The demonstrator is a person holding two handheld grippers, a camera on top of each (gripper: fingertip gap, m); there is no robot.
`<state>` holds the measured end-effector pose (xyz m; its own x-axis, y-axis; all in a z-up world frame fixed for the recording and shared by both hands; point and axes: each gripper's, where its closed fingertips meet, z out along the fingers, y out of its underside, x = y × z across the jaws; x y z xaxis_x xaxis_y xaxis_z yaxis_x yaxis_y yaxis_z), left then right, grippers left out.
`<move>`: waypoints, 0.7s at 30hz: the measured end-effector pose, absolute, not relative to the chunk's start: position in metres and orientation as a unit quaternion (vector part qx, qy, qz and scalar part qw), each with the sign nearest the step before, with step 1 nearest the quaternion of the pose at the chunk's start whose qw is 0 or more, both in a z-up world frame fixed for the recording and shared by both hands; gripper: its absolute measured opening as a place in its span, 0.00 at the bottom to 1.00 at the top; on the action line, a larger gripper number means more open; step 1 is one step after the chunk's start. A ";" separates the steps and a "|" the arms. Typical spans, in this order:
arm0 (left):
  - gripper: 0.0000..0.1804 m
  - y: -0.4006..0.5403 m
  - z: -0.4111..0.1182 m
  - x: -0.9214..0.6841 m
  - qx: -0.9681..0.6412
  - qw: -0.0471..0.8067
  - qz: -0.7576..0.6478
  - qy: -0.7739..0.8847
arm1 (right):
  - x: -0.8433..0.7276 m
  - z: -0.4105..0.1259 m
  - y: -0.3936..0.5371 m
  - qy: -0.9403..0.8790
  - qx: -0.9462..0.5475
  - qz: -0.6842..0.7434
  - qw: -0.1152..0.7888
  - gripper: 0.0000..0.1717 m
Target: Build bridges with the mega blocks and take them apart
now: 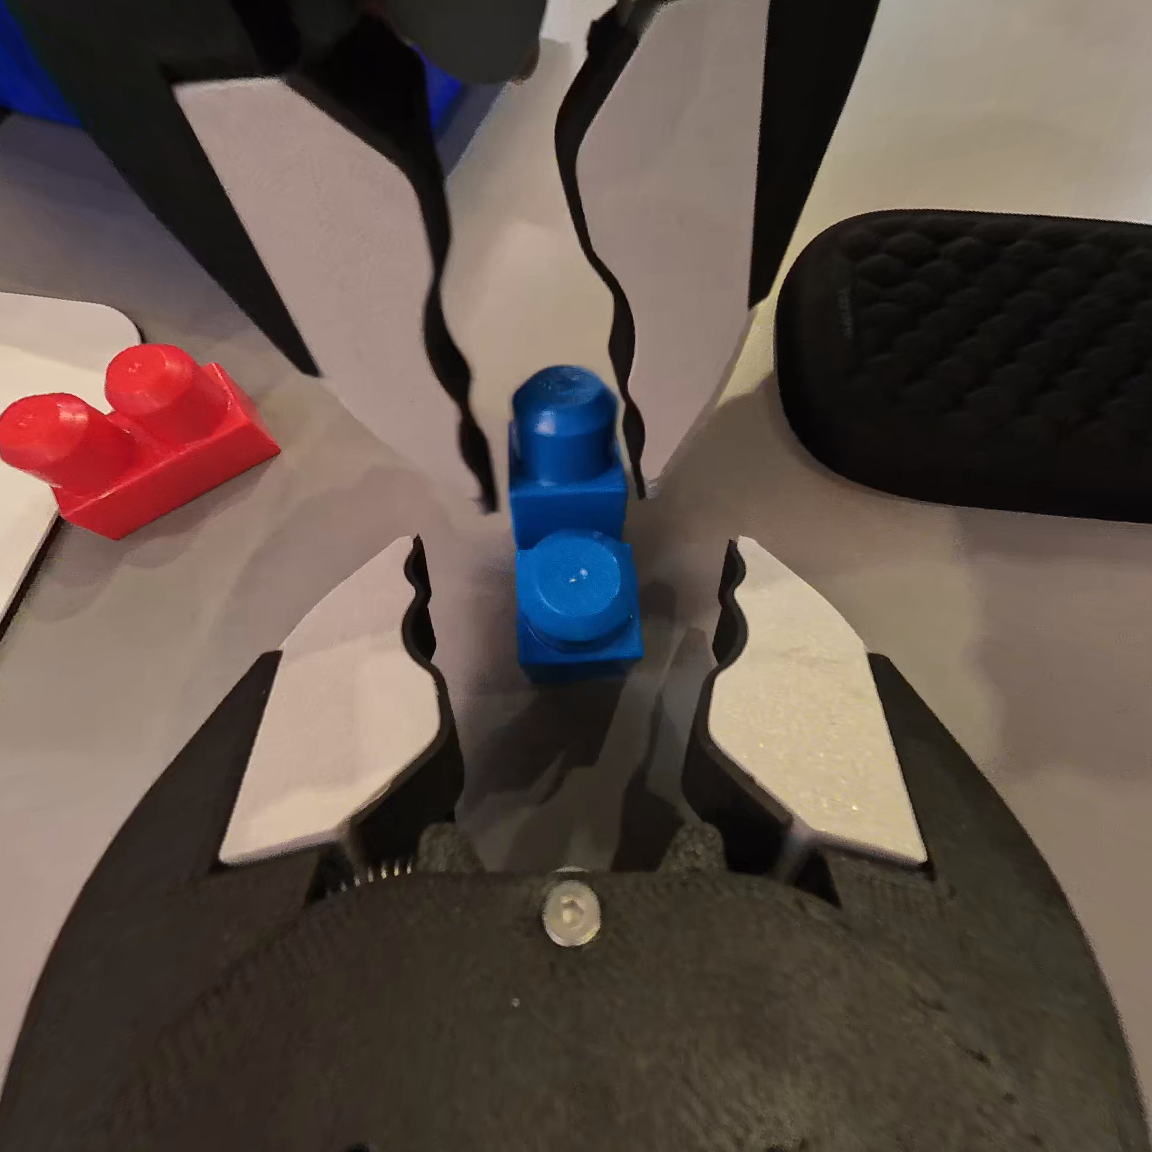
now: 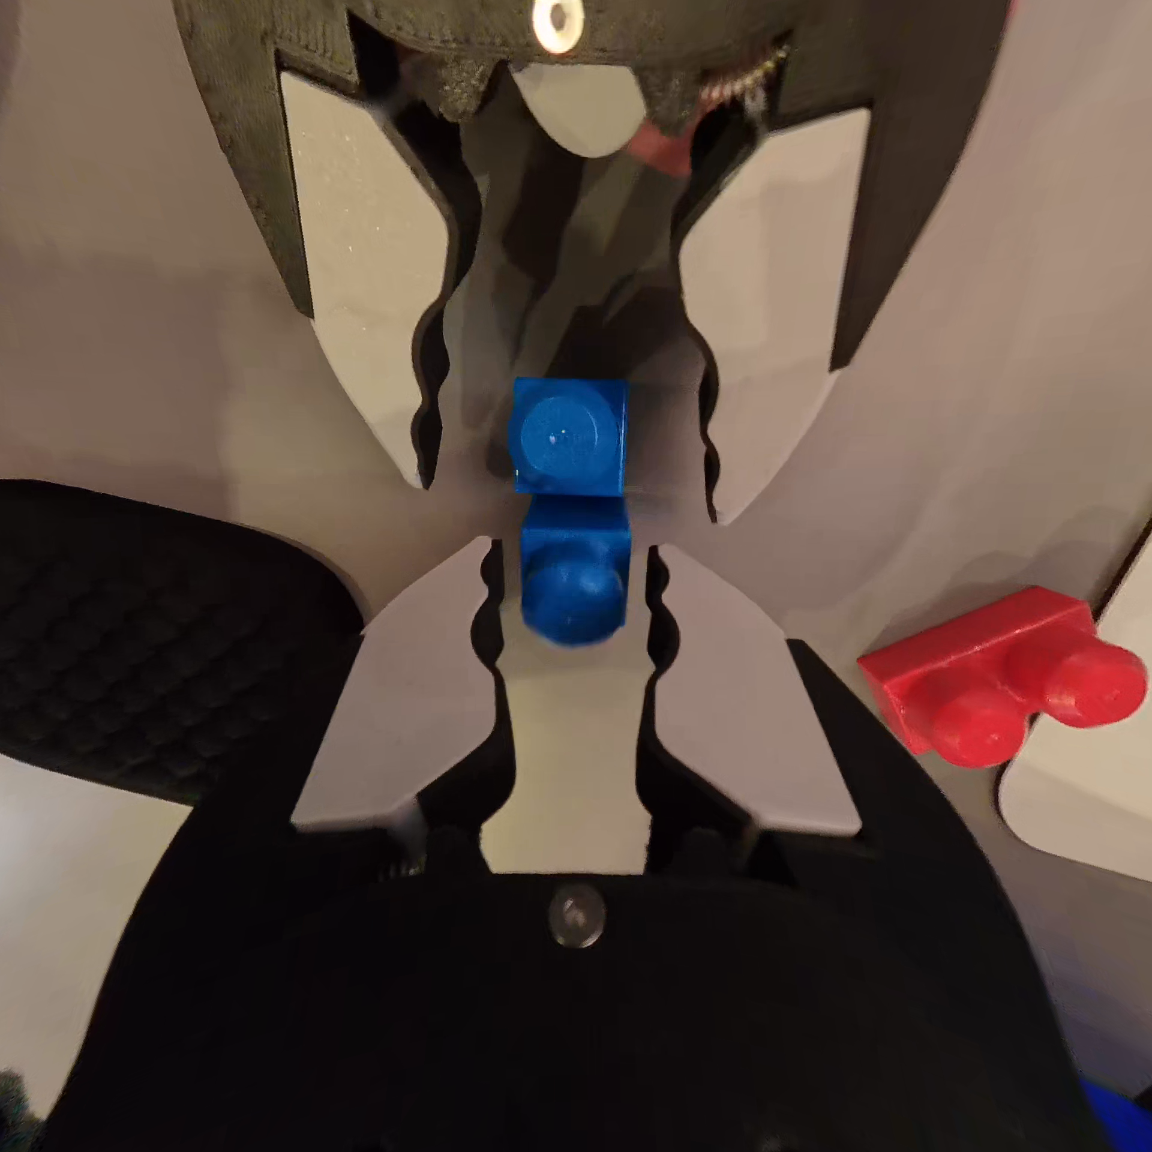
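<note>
A pale grey tabletop (image 1: pixel 935 717) fills both views; little of the room shows. Left to right in the left wrist view: one red block (image 1: pixel 143 449), two blue blocks (image 1: pixel 570 542) touching end to end, one black pad (image 1: pixel 972 368). The left gripper (image 1: pixel 576 598) gapes wide around the near blue block; the right gripper (image 2: pixel 573 598) flanks the far one, pads slightly clear.

A pale grey-white counter (image 1: pixel 935 623) is seen filling most of both views, its surface smooth and matt. Soft, warm light is cast across it, and blurred shadows are spread over the middle. A black padded rest (image 1: pixel 972 368) with a hexagon-quilted cover is laid on the counter at one side. A white flat board with a rounded corner (image 1: pixel 56 349) is seen at the opposite edge, lying flat on the surface. A patch of saturated blue (image 1: pixel 31 75) is glimpsed beyond the counter, too blurred to be identified.
</note>
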<state>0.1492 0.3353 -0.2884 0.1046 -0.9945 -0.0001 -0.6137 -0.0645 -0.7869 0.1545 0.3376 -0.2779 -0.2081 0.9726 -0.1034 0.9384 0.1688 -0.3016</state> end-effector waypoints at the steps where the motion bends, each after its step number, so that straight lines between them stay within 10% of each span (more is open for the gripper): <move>1: 0.49 0.334 -0.290 0.148 -0.669 0.319 -0.291 0.605 | 0.154 -0.275 0.337 -0.758 -0.630 0.159 0.060 0.27; 21: 0.43 0.337 -0.299 0.130 -0.686 0.315 -0.255 0.604 | 0.163 -0.279 0.327 -0.687 -0.685 0.206 0.128 0.11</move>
